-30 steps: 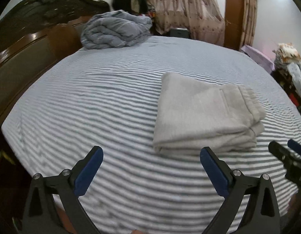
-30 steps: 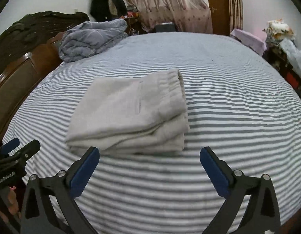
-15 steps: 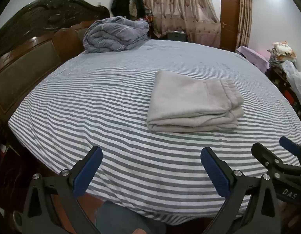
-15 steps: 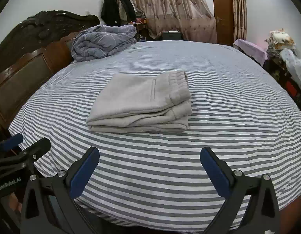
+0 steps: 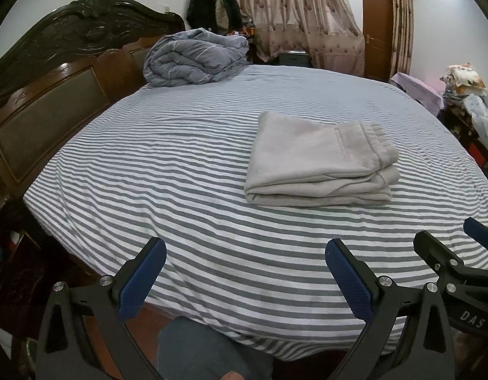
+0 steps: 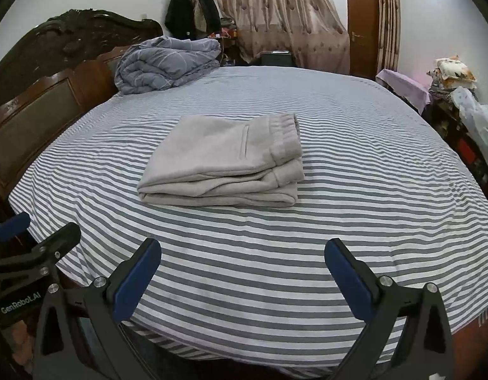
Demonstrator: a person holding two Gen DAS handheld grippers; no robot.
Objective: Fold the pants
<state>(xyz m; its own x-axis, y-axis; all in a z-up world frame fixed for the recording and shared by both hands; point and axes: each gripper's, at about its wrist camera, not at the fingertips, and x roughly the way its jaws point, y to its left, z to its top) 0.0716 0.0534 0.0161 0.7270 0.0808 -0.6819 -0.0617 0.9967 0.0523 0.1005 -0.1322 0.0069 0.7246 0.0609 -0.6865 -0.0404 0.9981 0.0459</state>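
Observation:
The light grey pants (image 5: 316,161) lie folded in a neat stack on the striped bed (image 5: 187,171), waistband to the right. They also show in the right wrist view (image 6: 225,161). My left gripper (image 5: 245,253) is open and empty, held back near the bed's front edge, well short of the pants. My right gripper (image 6: 242,255) is open and empty, also back at the front edge. Each gripper shows at the side of the other's view.
A bundled grey-blue duvet (image 5: 193,58) sits at the bed's far left by the dark wooden headboard (image 5: 54,95). Curtains, a door and hanging coats stand behind. Piled bedding and bags (image 5: 465,95) line the right side.
Both grippers have pulled back and up from the folded pants toward the bed's front edge. The pants look smaller and farther away. Both stay open.

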